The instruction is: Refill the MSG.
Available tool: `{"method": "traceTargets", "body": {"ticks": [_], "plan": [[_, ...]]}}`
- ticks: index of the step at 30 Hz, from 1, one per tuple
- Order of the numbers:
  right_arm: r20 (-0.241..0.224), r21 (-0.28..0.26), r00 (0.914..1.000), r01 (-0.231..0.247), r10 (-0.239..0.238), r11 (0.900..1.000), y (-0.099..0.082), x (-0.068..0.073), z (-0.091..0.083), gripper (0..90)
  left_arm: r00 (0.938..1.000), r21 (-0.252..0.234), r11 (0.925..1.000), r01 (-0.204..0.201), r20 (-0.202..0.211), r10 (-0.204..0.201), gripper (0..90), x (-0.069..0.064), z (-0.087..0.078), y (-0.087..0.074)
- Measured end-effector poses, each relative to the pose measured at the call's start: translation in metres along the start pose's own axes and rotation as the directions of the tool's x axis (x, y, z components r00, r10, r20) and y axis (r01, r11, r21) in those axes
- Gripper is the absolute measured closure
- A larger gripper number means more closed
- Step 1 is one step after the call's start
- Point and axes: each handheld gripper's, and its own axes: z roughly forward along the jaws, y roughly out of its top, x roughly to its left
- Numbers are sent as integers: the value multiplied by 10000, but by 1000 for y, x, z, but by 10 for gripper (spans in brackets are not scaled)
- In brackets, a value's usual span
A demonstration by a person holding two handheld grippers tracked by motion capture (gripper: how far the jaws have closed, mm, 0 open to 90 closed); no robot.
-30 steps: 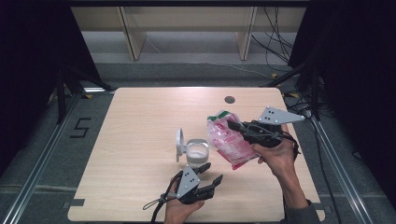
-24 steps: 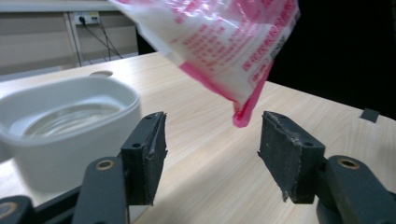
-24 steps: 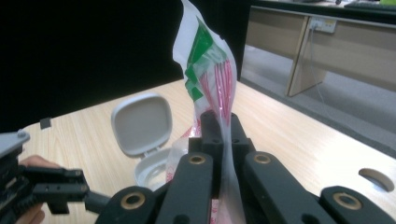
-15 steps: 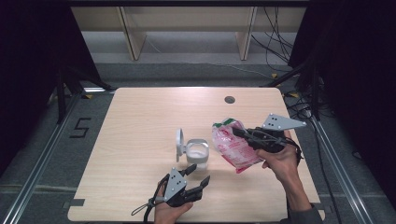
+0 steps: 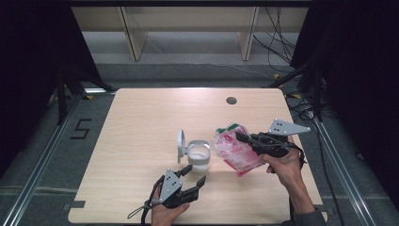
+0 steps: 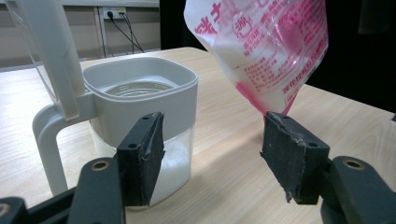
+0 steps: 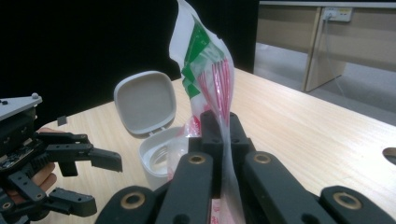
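While the right gripper (image 5: 242, 138) pinches the pink printed bag (image 5: 234, 149) flat between its pressed-together jaws, the bag hangs over the table (image 5: 141, 122) at about the 4 o'clock position from the table's centre, its lower corner pointing down at the wood. In the right gripper view the jaws clamp the thin film just below the bag's green-striped top (image 7: 198, 44), which stands upright above them. The white container (image 5: 198, 154) stands on the table at the 9 o'clock side of the bag, just beside it. Its hinged lid (image 5: 180, 146) is swung open and stands upright at the container's 9 o'clock edge. In the left gripper view the clear lower wall of the container shows white granules (image 6: 176, 156) inside. The left gripper (image 5: 196, 175) sits at the 6 o'clock side of the container, near the table's front edge. Its jaws are spread with nothing between them, having just been opening. Seen along those jaws, the container lies toward 11 o'clock and the bag's lower corner (image 6: 275, 100) toward 1 o'clock, neither touched by the pads (image 6: 149, 154).
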Motion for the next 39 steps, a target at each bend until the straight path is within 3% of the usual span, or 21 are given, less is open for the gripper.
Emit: {"method": "traceTargets", "body": {"ticks": [1, 3, 4, 5, 7, 9, 10, 12, 13, 14, 17, 18, 27, 29, 30, 32, 34, 35, 37, 38, 39], "plan": [[16, -78, 9998, 210, -210, 9997, -1, -3, 1, 900, 10000, -4, 10000, -12, -22, 12, 381, 0, 0, 0], [-3, 42, 10000, -99, 99, 9999, -3, -3, 0, 900, 10000, -140, 9999, 17, 9, -17, 382, 1, 0, 0], [-3, -263, 9996, 268, -268, 9993, -4, -7, 1, 900, 10000, -121, 9999, 13, -4, -13, 382, 1, 0, 0], [78, 9, 9997, -218, 217, 9998, -6, -4, -1, 900, 10000, -80, 10000, -45, -6, 45, 381, 1, 0, 0], [84, -39, 10000, 42, -42, 10000, -8, -8, 0, 900, 10000, -153, 9999, -17, -6, 17, 382, 1, 1, 0], [38, 103, 10000, -52, 52, 9999, -11, -10, 1, 900, 10000, -142, 9999, -47, -22, 46, 381, 1, 0, 0], [314, 73, 9995, -71, 68, 9999, -12, -10, 1, 900, 10000, -122, 9999, 5, -30, -5, 381, 1, 0, 0], [146, 62, 9997, -173, 172, 9998, -14, -13, 1, 900, 10000, -32, 10000, -63, -72, 63, 382, 2, -2, 0], [239, 82, 9996, -121, 119, 9999, -14, -14, -1, 900, 9999, -61, 9999, 94, -126, -95, 382, 1, -2, 0], [294, 197, 9992, -271, 265, 9994, -14, -12, -3, 900, 9999, -50, 10000, 80, -138, -81, 382, 1, -2, 0], [416, 120, 9991, -19, 14, 9999, -15, -15, -4, 900, 9999, -45, 10000, 35, -141, -35, 382, 2, -2, 0], [600, 257, 9980, -235, 219, 9994, -15, -12, -6, 900, 9999, -50, 10000, 65, -154, -66, 382, 2, -2, 0], [1470, 392, 9871, 588, -640, 9975, -16, -19, -11, 900, 9999, -90, 10000, -26, -168, 24, 382, 5, -4, 1], [1629, 539, 9860, 257, -342, 9982, -17, -18, -13, 900, 9997, -114, 9999, 85, -235, -88, 382, 5, -4, 1], [1801, 470, 9813, 609, -684, 9970, -17, -21, -13, 900, 9997, -100, 9999, 57, -249, -59, 382, 5, -5, 1], [2005, 378, 9789, 319, -389, 9988, -19, -21, -15, 900, 9997, -105, 9999, -23, -242, 21, 382, 7, -5, 1], [1959, 436, 9786, 558, -633, 9975, -20, -26, -17, 900, 9997, -99, 10000, -8, -251, 6, 382, 7, -5, 1], [1789, 432, 9829, 357, -428, 9984, -21, -27, -18, 900, 9995, -117, 9999, 100, -286, -104, 382, 6, -5, 1], [1879, 274, 9810, 431, -475, 9987, -23, -31, -20, 900, 9997, -234, 9997, 89, -234, -95, 382, 6, -5, 1], [1889, 405, 9817, 177, -251, 9990, -24, -32, -23, 900, 9997, -232, 9997, 85, -242, -90, 382, 6, -5, 1], [1966, 271, 9796, 363, -409, 9990, -25, -36, -24, 900, 9997, -221, 9997, 79, -247, -84, 383, 6, -5, 2]]}}
